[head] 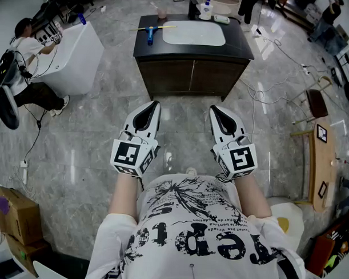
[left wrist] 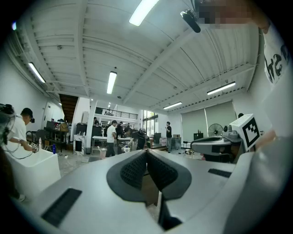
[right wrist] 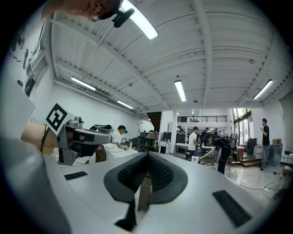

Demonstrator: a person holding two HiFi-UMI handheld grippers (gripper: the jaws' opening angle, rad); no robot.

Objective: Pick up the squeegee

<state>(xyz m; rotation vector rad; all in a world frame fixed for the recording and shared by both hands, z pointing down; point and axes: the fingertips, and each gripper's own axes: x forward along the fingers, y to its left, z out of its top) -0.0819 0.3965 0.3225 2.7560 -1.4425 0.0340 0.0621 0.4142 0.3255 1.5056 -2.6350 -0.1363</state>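
One blue-and-yellow squeegee [head: 150, 31] lies on the dark wooden sink cabinet [head: 191, 74]. Well short of that cabinet, two white grippers, left [head: 154, 105] and right [head: 213, 109], have jaws pressed together, empty.

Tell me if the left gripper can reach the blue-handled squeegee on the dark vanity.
Likely not yet: the left gripper is shut and grey floor separates it from the squeegee, though nothing blocks it.

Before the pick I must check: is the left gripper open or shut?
Shut. The left gripper has its pads meeting at the tips, with nothing between them.
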